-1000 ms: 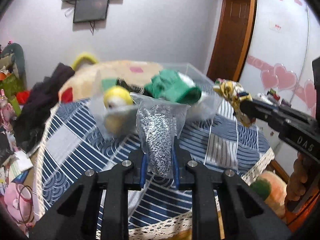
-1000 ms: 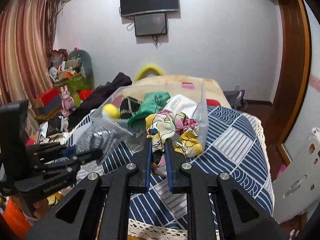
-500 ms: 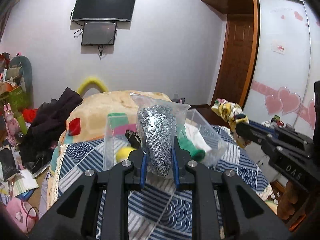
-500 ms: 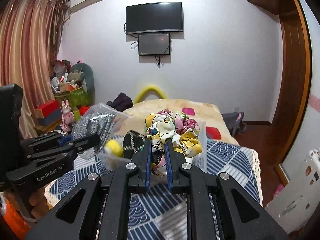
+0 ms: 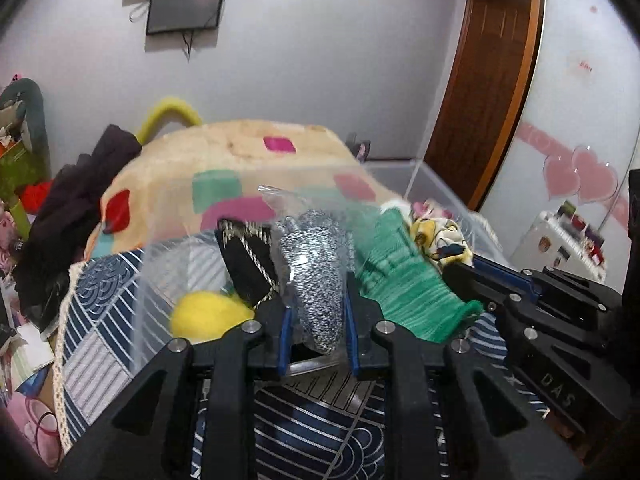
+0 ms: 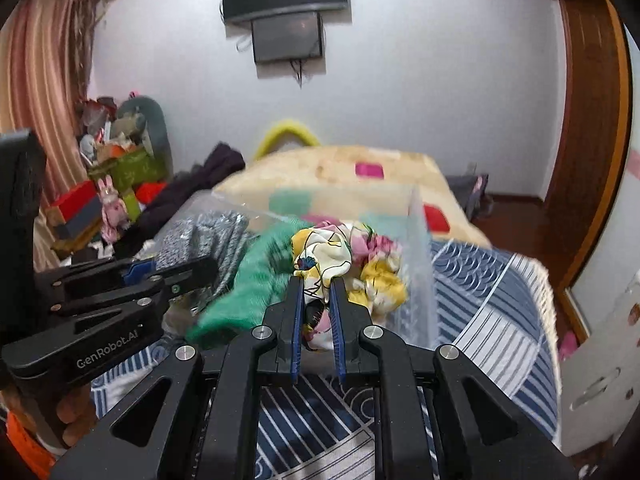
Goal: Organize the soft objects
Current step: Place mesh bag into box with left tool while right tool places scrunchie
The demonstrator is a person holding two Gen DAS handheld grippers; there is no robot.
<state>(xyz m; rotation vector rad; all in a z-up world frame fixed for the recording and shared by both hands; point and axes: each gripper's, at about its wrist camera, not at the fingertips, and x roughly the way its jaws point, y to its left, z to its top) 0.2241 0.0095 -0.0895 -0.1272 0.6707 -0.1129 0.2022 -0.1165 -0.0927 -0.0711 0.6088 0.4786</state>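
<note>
My left gripper (image 5: 315, 292) is shut on a clear bag of grey speckled fabric (image 5: 316, 272), held over the near wall of a clear plastic bin (image 5: 436, 176). My right gripper (image 6: 316, 284) is shut on a floral yellow-pink cloth (image 6: 340, 256), held over the same bin (image 6: 420, 236). Inside the bin lie a green knit piece (image 5: 404, 280), a yellow ball (image 5: 204, 312) and a black pouch with white trim (image 5: 248, 256). The right gripper also shows in the left wrist view (image 5: 460, 268), the left gripper in the right wrist view (image 6: 200, 268).
The bin stands on a blue-and-white patterned cloth (image 6: 488, 300) with a lace edge. Behind it lies a beige bed cover with coloured patches (image 5: 224, 152) and dark clothes (image 5: 80, 184). Toys and boxes (image 6: 116, 176) crowd the left side; a wooden door (image 5: 492, 80) is at right.
Both grippers have dropped from raised positions down to the bin, each still holding its item. The bin and its contents now fill the view close ahead.
</note>
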